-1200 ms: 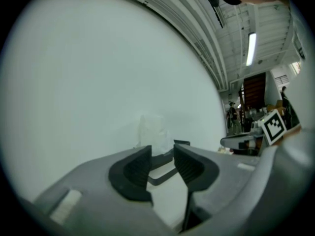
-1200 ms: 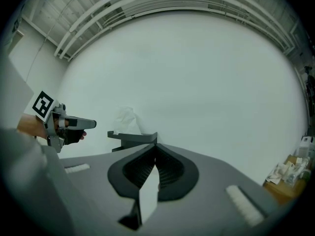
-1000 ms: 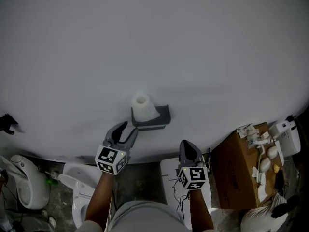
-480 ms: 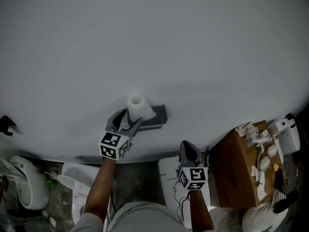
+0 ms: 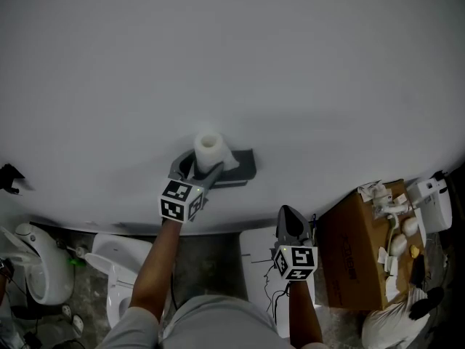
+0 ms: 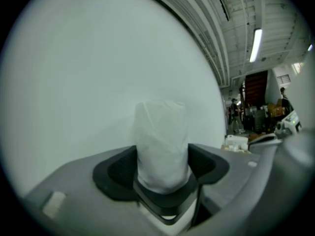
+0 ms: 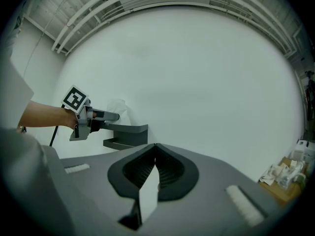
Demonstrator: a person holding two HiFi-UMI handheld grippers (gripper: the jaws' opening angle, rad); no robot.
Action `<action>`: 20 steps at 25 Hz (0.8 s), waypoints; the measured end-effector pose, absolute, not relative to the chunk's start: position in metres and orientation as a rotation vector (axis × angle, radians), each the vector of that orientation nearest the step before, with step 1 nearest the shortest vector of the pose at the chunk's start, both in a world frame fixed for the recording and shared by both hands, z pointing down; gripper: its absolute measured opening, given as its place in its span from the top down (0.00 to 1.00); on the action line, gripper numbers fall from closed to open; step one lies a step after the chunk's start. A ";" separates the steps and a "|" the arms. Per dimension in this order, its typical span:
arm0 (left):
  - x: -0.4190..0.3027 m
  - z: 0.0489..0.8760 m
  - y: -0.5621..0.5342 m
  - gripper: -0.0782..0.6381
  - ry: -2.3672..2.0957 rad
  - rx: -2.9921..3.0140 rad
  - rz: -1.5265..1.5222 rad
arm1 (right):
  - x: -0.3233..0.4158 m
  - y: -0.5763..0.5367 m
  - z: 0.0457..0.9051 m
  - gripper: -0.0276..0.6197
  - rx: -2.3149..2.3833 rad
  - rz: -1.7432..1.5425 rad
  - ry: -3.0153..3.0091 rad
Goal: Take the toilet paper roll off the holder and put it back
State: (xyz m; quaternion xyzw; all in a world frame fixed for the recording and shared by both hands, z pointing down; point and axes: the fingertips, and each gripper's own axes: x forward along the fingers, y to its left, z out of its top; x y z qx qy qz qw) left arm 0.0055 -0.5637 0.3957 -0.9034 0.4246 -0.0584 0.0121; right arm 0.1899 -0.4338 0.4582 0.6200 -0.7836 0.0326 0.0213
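The white toilet paper roll (image 5: 208, 150) stands upright on a dark grey wall holder (image 5: 243, 167). My left gripper (image 5: 193, 171) has reached around the roll's lower part. In the left gripper view the roll (image 6: 161, 146) fills the gap between the two jaws of the left gripper (image 6: 162, 176), which are opening, and the pads sit at its sides without squeezing it. My right gripper (image 5: 289, 215) hangs lower and to the right, away from the holder, its jaws shut with nothing held (image 7: 155, 147). The right gripper view shows the holder (image 7: 129, 134) at far left.
The holder is fixed to a plain white wall (image 5: 232, 64). Below stand a toilet (image 5: 116, 267), a white fixture (image 5: 36, 264) at far left, and a cardboard box (image 5: 356, 257) with small items on top at the right.
My left gripper moved up and forward from below the holder and now has its jaws around the roll, wider apart than before. The right gripper stayed almost still.
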 end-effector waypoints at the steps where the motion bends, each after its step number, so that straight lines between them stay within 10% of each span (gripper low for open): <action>1: 0.007 0.397 -0.565 0.45 1.324 -2.815 -0.180 | 0.190 -0.435 0.460 0.96 1.918 0.100 -2.426; 20: 0.009 0.365 -0.563 0.48 1.304 -2.769 -0.092 | 0.187 -0.438 0.473 0.95 1.907 0.128 -2.430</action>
